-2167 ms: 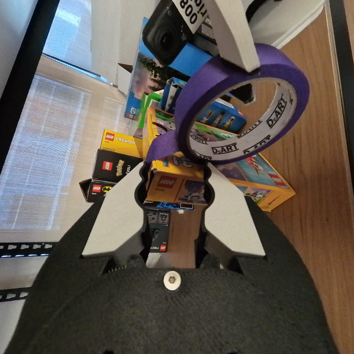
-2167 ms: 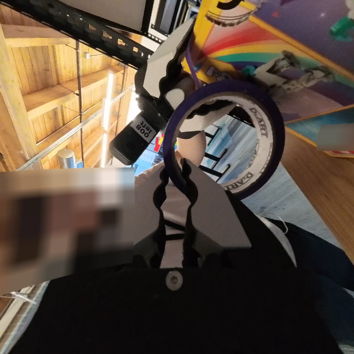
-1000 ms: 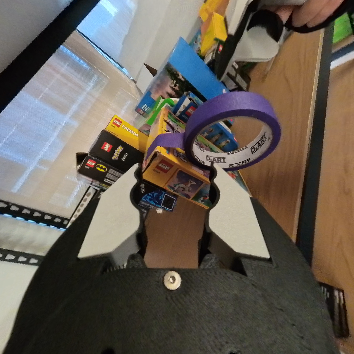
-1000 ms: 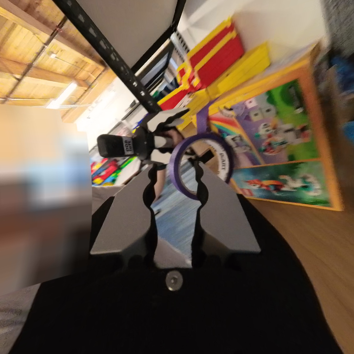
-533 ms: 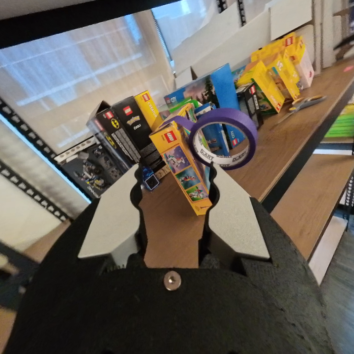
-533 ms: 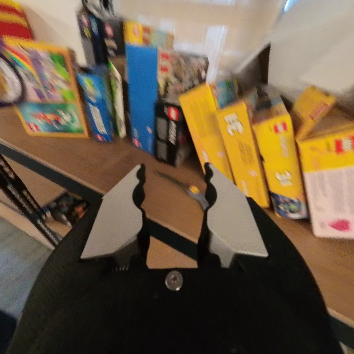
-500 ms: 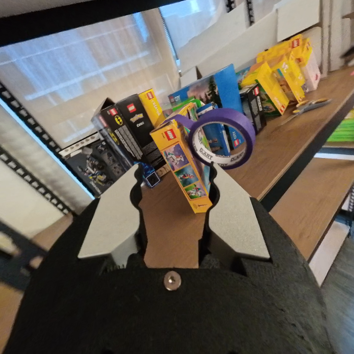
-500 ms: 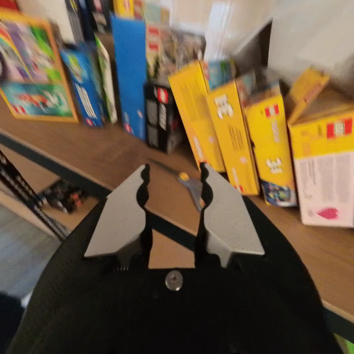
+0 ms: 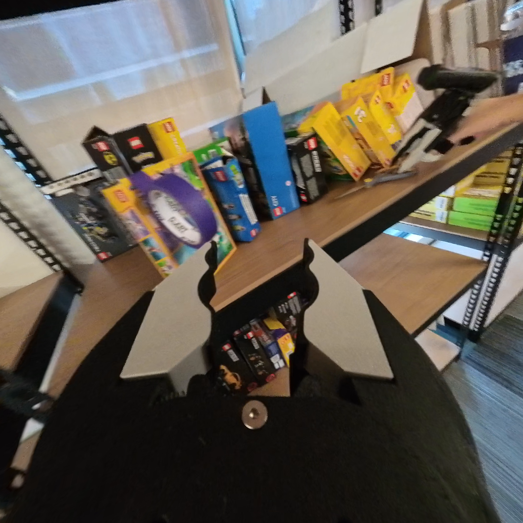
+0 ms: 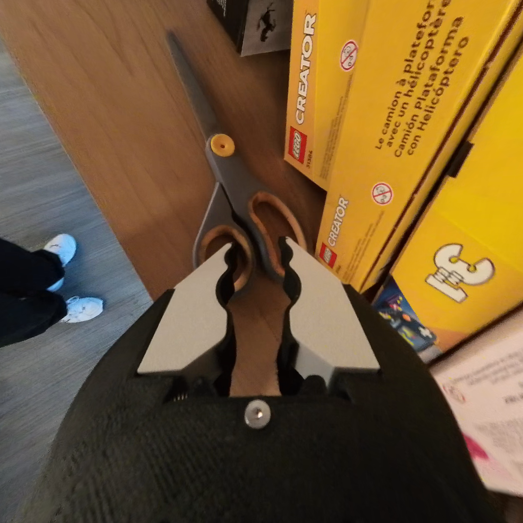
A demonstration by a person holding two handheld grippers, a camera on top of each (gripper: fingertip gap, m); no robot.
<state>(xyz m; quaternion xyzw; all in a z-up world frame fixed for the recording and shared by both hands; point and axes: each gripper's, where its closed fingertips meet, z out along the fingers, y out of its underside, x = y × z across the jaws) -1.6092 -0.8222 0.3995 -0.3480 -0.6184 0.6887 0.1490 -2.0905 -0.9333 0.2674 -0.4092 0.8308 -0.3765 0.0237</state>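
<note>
My left gripper is open and empty, held back from the front edge of a wooden shelf. A purple tape roll hangs by its strip against a tall yellow toy box, to the upper left of my fingers. My right gripper is open, low over grey scissors with orange-lined handle loops. One fingertip is over each loop and the bars between the loops lie in the gap. The right gripper also shows far right in the left wrist view, over the scissors.
Many toy boxes stand in a row at the back of the shelf, among them a blue box and yellow boxes close beside the scissors. A lower shelf holds more boxes. A person's white shoes stand on the grey floor. About 50 cm separates my left fingertips from my right.
My right gripper let go of the tape roll, swung right and came down over the scissors. My left gripper drew back from the roll, which now hangs against the yellow box.
</note>
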